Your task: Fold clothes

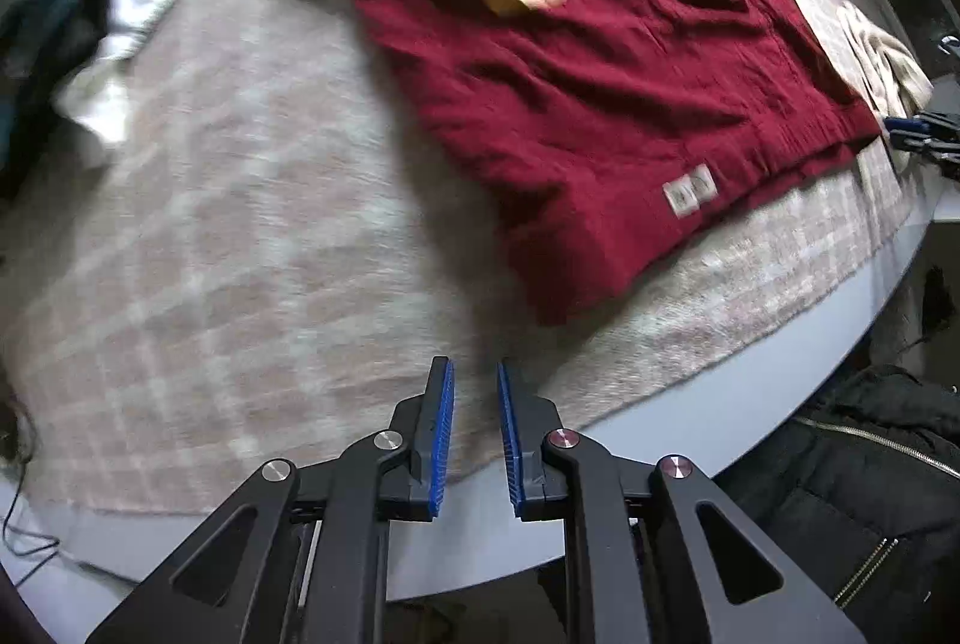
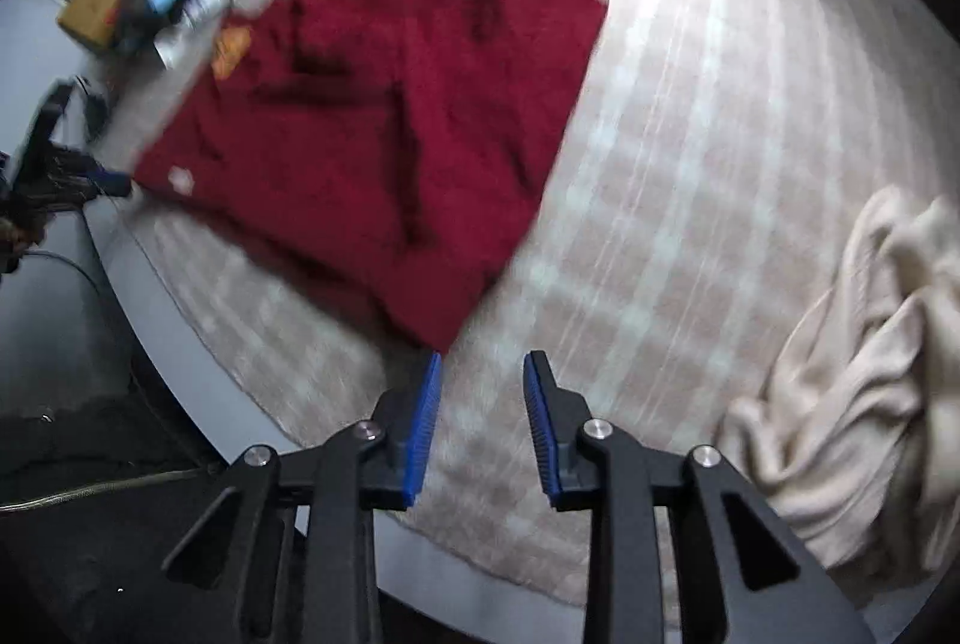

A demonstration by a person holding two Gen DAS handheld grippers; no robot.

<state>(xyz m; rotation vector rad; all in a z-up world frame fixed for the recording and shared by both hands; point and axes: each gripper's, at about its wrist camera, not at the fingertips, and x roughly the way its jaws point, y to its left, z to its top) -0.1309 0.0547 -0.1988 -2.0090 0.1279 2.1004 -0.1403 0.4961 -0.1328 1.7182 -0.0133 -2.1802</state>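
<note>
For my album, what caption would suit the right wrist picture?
Open right gripper poised at the near corner of a dark red garment spread on a checked blanket.

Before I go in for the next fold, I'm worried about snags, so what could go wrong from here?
1. The dark red garment lies wrinkled, so a fold may set creases.
2. The right gripper, open just short of the garment's near corner, could pinch the checked beige blanket beneath as well.
3. The left gripper, also open, hangs near the blanket's edge, away from the cloth; it might grab late.
</note>
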